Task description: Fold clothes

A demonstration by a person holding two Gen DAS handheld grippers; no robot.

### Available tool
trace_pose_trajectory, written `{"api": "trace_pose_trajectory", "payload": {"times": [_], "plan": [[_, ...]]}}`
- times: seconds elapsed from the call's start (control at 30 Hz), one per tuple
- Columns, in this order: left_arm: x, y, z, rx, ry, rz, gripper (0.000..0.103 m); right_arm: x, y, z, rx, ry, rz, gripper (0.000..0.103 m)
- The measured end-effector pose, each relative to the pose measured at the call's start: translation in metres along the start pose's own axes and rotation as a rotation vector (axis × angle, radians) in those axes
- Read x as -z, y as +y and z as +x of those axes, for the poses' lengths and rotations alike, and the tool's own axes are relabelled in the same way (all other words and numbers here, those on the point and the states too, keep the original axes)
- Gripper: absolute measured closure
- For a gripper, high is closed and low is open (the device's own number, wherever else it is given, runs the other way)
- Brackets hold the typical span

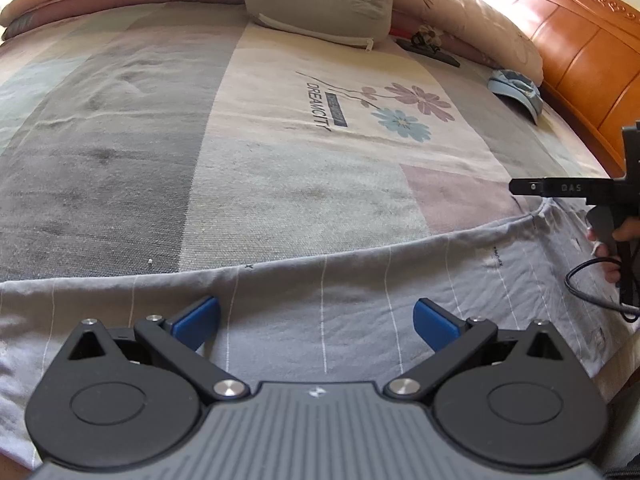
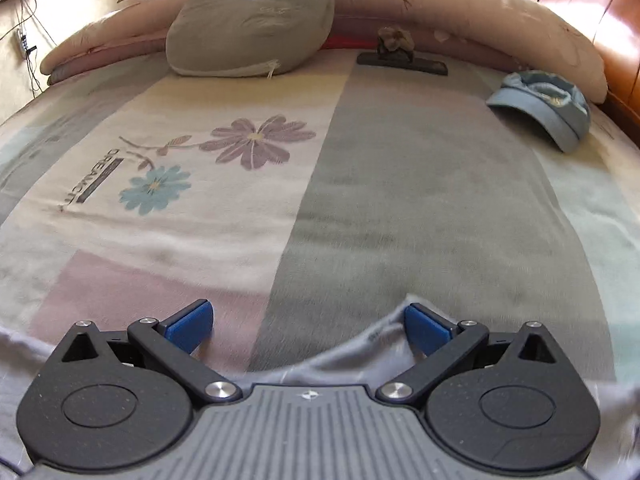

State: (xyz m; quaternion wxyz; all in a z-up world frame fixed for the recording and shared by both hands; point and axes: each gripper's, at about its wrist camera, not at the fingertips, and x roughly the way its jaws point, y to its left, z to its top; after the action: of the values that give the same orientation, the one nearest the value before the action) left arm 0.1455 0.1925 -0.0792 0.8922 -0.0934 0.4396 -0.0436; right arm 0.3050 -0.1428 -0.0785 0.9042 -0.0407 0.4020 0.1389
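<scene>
Across bed (image 1: 280, 152), shirt (image 1: 320, 292) spread along lower frame, left gripper (image 1: 316, 322) spread wide above it, right gripper (image 2: 308, 326) likewise unclenched at its edge; risks bunching if snagged.

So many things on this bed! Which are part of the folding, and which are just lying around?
Part of the job:
grey striped garment
left claw
right claw

Just lying about:
grey cushion
blue cap
pink quilt
black clip
</scene>
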Motion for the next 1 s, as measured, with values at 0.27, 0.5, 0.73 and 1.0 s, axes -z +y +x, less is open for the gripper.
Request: {"api": "trace_pose_trajectory", "payload": {"times": [0.27, 0.5, 0.73, 1.0], "plan": [[0.001, 0.001, 0.0, 0.0, -0.015, 0.001, 0.001, -0.001, -0.012, 0.005, 0.02, 0.005, 0.0, 0.0], [-0.003, -0.001, -0.007, -0.006, -0.011, 0.026, 0.001, 0.013, -0.004, -0.015, -0.013, 0.025, -0.069, 0.0], [0.01, -0.019, -0.029, 0.019, 0.012, 0.143, 0.001, 0.04, 0.019, -0.056, -0.088, 0.059, -0.197, 0.0], [0.023, -0.019, -0.018, 0.037, 0.04, 0.089, 0.001, 0.071, 0.035, -0.061, -0.109, 0.125, -0.202, 0.0]]}}
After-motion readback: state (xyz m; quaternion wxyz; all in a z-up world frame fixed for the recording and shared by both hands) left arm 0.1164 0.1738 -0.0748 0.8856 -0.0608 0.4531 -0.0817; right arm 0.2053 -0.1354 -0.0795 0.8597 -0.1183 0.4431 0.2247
